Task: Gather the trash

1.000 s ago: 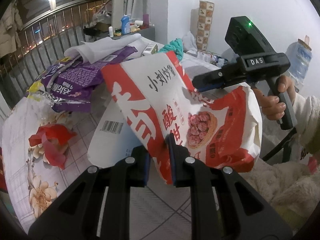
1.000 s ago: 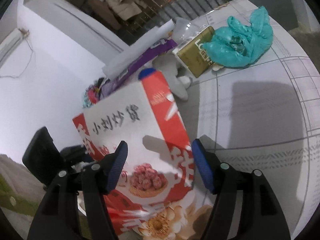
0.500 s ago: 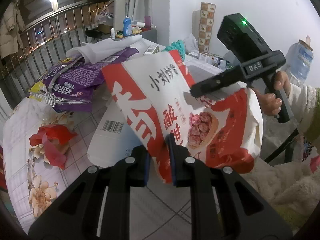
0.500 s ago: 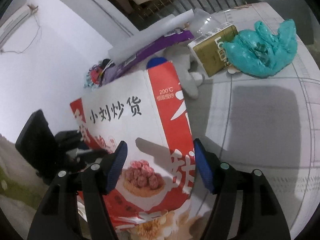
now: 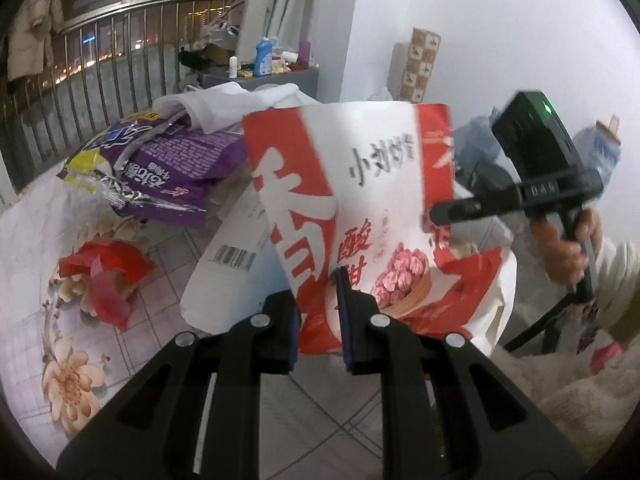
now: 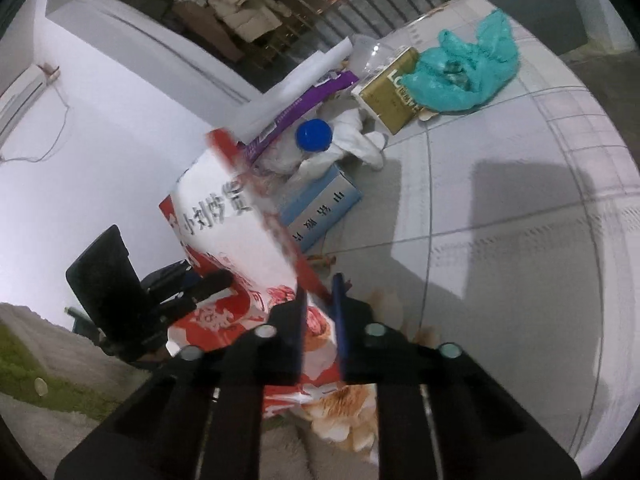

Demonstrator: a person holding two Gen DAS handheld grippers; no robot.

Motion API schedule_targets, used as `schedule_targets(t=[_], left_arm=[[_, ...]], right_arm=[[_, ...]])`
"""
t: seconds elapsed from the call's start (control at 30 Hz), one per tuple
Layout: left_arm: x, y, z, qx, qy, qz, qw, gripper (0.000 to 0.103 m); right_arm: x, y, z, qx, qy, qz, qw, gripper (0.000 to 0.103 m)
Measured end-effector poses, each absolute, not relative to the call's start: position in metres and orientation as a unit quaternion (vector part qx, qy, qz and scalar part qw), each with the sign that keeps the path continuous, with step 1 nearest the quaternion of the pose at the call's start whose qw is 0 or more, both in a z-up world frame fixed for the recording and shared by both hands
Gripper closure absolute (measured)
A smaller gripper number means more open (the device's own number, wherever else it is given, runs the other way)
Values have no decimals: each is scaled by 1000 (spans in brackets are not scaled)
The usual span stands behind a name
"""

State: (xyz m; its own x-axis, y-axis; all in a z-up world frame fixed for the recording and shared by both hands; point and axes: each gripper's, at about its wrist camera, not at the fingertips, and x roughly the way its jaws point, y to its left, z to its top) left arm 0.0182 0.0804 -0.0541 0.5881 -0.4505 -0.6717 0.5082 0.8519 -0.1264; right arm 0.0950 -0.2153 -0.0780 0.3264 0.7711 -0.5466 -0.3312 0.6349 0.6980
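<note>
A large red-and-white paper bag (image 5: 380, 200) with Chinese print is held up over the table edge. My left gripper (image 5: 318, 300) is shut on the bag's lower edge. My right gripper (image 6: 318, 300) is shut on the bag's other edge (image 6: 240, 232); it shows in the left wrist view (image 5: 436, 214) at the bag's right side. Loose trash lies on the table: a purple snack bag (image 5: 168, 164), a red plastic scrap (image 5: 104, 268), a teal plastic bag (image 6: 468, 72), a gold carton (image 6: 392, 96) and a blue box (image 6: 324, 208).
The tiled, flower-patterned table (image 5: 80, 368) carries a white flat package with a barcode (image 5: 232, 272), a white cloth (image 5: 228, 104) and a blue-capped bottle (image 6: 314, 136). A railing (image 5: 100, 60) and shelf stand behind. A fluffy rug (image 5: 560, 392) lies at the right.
My right gripper has closed from wide open onto the bag's edge. The bag has been pulled more upright and taut. My left gripper keeps its hold.
</note>
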Motion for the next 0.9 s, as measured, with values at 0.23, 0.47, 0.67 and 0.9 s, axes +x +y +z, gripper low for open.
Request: schedule_targets(t=[0.23, 0.47, 0.67, 0.9], left_arm=[[12, 91, -29, 7, 327, -279, 903, 83], [28, 138, -16, -73, 332, -219, 915, 67], [54, 180, -22, -147, 362, -129, 912, 56], [83, 213, -41, -223, 406, -84, 882, 56]], right_arm=[[88, -208, -53, 281, 402, 335, 805, 96], [92, -204, -63, 336, 387, 342, 788, 100], [97, -194, -67, 344, 384, 332, 790, 100], [89, -197, -65, 351, 379, 330, 790, 100]])
